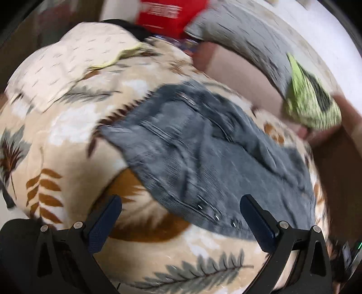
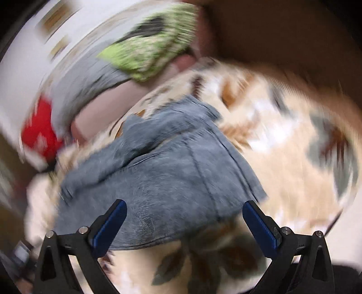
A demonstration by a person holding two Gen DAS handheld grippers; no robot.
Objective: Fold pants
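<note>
the grey corduroy pants [image 1: 203, 153] look soft and limp; edges are best pinched. both grippers [image 1: 181, 217] [image 2: 184, 220] are held apart, empty.

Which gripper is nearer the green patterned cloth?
Cannot tell from these views. Both the left gripper and right gripper hang open over the pants, with the green cloth far beyond both.

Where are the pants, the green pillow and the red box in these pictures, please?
pants [image 1: 203, 153]: left wrist view, middle of the grey fabric.
green pillow [image 1: 312, 106]: left wrist view, its patterned face.
red box [image 1: 167, 13]: left wrist view, its front side.
</note>
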